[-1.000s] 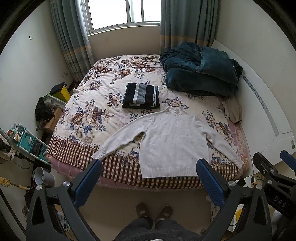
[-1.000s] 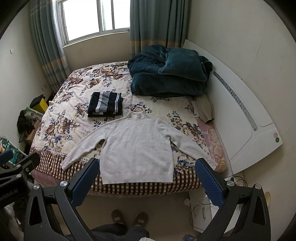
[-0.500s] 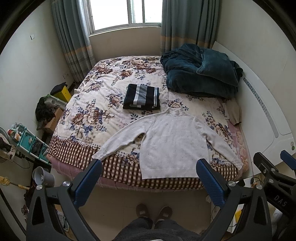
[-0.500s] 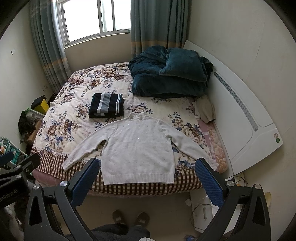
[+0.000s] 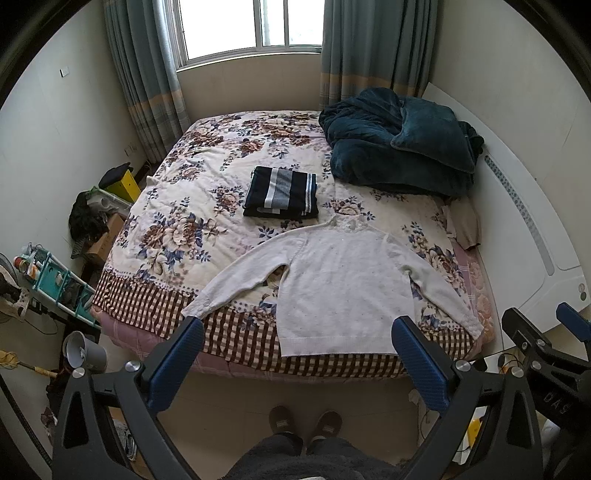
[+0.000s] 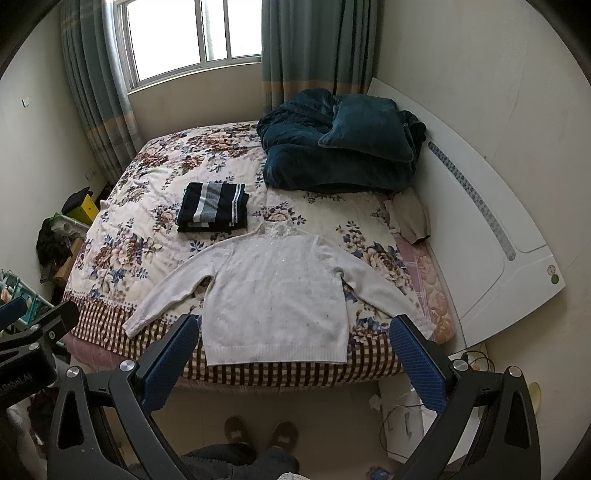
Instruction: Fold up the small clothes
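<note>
Holding both grippers up over the floor at the foot of the bed (image 5: 122, 306), we've got nothing in either one; left gripper (image 5: 299, 360) has its jaws spread wide, blue pads (image 5: 177, 363) well apart, empty; right gripper (image 6: 295, 358) same, jaws released wide w/ nothing between them. White sweater (image 5: 343, 291) lies flat on the flowery bedspread, unfolded, neck toward the window (image 5: 251, 26), hem at the checked border near the bed's edge; both sleeves are spread out to the sides & angled down, left cuff resting on the checked strip, right cuff near the bed's right corner. Just beyond the sweater's collar, a bit to the left & apart from it, sits a folded dark striped top (image 5: 280, 192), already a neat rectangle. Further back on the right is a heap of dark teal blanket (image 5: 399, 147) against the white headboard (image 5: 532, 229); a small beige cloth (image 6: 410, 218) is tucked at the bed's right edge below that heap. From the left cam the right gripper's body shows at the far right; from the right cam the left gripper's body shows at the far left. Our slippers (image 5: 306, 421) are on the floor below, close to the bed. Grey-green curtains (image 5: 369, 48) hang either side of the window; clutter & a teal rack (image 5: 62, 284) sit by the left wall.
</note>
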